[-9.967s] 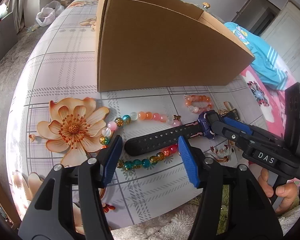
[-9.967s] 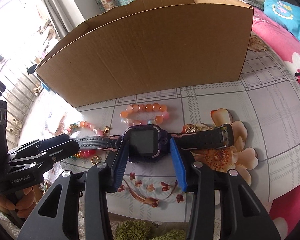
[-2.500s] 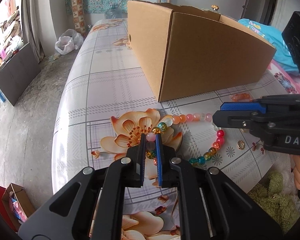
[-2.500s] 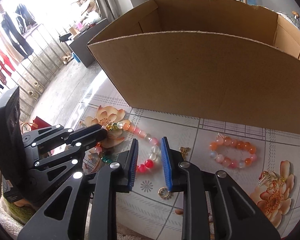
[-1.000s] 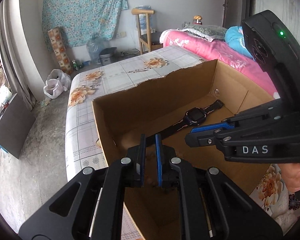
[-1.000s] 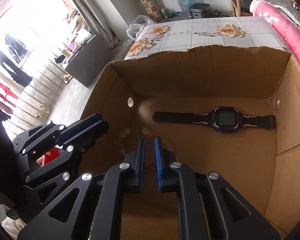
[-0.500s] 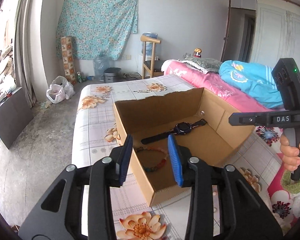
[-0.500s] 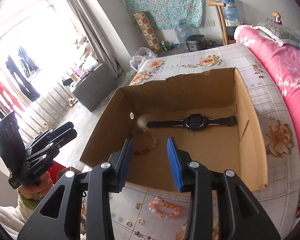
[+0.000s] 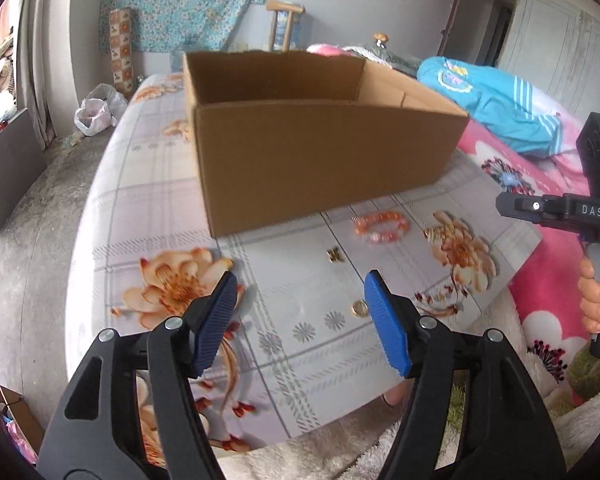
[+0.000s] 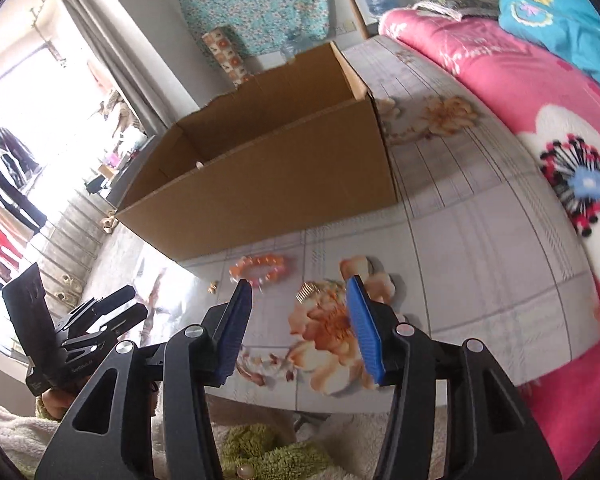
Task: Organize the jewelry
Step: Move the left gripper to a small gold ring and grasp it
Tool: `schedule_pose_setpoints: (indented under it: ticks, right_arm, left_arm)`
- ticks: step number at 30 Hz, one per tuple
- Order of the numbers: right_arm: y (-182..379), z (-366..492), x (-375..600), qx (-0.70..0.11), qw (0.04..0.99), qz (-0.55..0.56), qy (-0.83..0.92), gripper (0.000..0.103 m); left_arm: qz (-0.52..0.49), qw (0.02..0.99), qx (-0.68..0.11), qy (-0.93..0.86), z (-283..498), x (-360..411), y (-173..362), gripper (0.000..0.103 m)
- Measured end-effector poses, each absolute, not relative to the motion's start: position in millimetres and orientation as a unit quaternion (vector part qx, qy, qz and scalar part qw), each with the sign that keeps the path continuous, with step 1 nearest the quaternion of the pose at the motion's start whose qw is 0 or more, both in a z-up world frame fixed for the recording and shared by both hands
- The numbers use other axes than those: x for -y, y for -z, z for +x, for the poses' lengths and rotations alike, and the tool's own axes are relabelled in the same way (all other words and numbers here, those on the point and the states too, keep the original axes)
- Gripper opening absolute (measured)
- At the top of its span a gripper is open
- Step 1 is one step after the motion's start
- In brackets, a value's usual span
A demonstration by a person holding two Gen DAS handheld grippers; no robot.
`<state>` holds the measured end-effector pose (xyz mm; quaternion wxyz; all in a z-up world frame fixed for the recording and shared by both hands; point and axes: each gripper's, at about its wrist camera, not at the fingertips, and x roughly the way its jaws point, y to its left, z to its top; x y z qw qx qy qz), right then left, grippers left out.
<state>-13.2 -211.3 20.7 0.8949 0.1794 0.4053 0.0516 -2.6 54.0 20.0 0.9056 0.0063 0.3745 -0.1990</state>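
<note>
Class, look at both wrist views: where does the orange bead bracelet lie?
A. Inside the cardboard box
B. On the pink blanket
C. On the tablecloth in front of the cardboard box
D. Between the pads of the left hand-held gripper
C: the orange bead bracelet lies on the tablecloth, just before the cardboard box, clear of both grippers.
</note>
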Motion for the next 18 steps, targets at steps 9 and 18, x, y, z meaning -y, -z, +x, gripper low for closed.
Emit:
schedule_pose_setpoints:
  ticks: [9,18]
  right_arm:
    - [7,-27,205,-0.427,0.896,0.124,-0.002,0.049]
    - [13,-24,209,-0.429,0.896,0.112,-0.011,0.072]
  left_arm:
    - [0.051,0.896,-0.392,0.201,-21,-31,0,0.063]
    - [0.067,0.896,-0.405,0.169,-16,-24,10,0.063]
